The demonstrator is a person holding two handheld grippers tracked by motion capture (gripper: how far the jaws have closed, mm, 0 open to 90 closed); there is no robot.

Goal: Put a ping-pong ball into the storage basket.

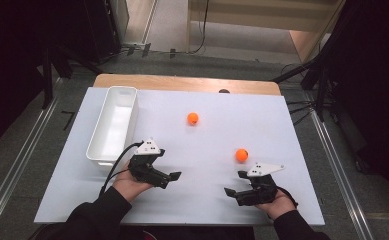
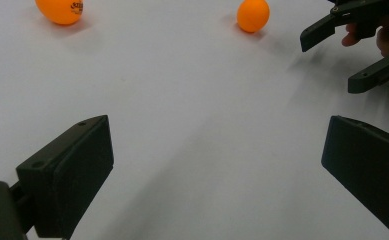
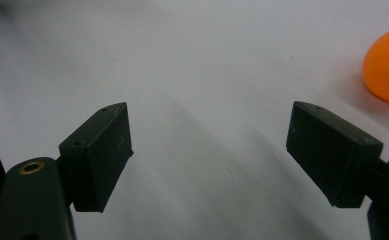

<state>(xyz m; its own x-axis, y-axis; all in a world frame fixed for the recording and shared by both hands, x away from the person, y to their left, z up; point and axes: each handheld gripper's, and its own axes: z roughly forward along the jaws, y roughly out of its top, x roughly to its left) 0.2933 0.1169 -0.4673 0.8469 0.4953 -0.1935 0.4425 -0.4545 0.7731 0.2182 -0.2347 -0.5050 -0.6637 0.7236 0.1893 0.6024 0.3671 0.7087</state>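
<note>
From up high I see my left gripper (image 1: 171, 177) with its jaws spread wide and nothing in them. My right gripper (image 1: 235, 184) is spread wide too, also with nothing in it. One orange ball (image 1: 241, 155) sits on the white table (image 1: 207, 200) just past my right gripper. The far ball (image 1: 193, 118) sits near the middle, well apart from it. Nothing lies between the grippers and the balls. A white bin (image 1: 113, 125) stands at the left with nothing inside.

In the left gripper view, bare table lies between the jaws, and both balls sit far ahead.

In the right gripper view, the near ball peeks in at the right edge.
</note>
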